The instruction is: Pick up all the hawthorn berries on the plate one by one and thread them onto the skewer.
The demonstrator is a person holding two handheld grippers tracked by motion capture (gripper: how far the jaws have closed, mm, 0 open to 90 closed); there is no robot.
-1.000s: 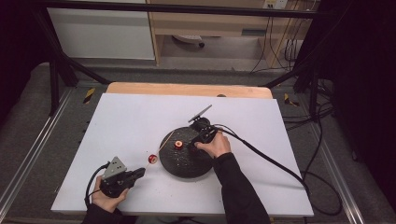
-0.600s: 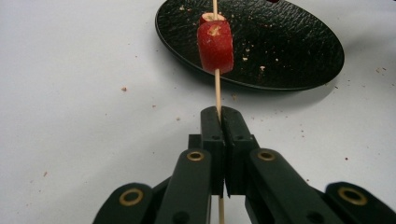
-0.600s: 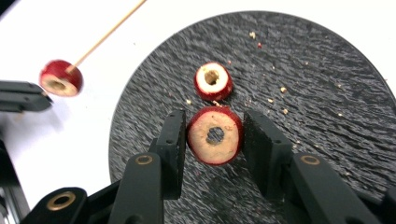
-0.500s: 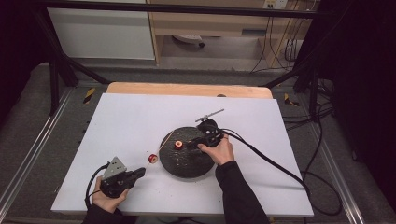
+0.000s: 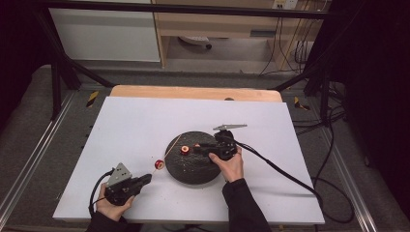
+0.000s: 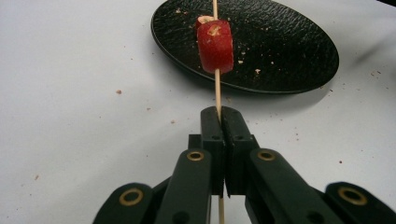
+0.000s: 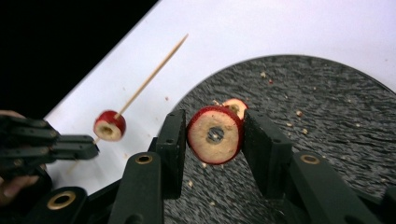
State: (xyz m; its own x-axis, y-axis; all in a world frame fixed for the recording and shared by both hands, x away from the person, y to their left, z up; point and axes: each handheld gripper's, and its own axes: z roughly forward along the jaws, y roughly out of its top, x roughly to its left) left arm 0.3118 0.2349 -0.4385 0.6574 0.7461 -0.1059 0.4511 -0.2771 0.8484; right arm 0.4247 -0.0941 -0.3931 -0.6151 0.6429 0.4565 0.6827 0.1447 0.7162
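A thin wooden skewer [image 6: 217,91] sticks out of my left gripper [image 6: 219,114], whose jaws are shut on it. A red fruit chunk [image 6: 215,45] is threaded on the skewer, just short of the black plate [image 6: 289,51]. In the high view the left gripper [image 5: 147,178] sits at the near left and the skewer [image 5: 173,146] slants up over the plate's edge. My right gripper [image 7: 212,123] is shut on a red-skinned ring slice [image 7: 215,134] with a centre hole, held over the plate [image 5: 193,169]. A second slice [image 7: 236,106] lies on the plate behind it.
Crumbs are scattered on the plate and on the white tabletop [image 5: 135,121]. The right gripper's black cable [image 5: 280,171] trails across the table to the right edge. A wooden strip [image 5: 193,93] runs along the table's far edge.
The right hand has drawn toward the near side and its gripper has swung round to point left, still holding the slice over the plate. The left gripper and skewer have stayed put.
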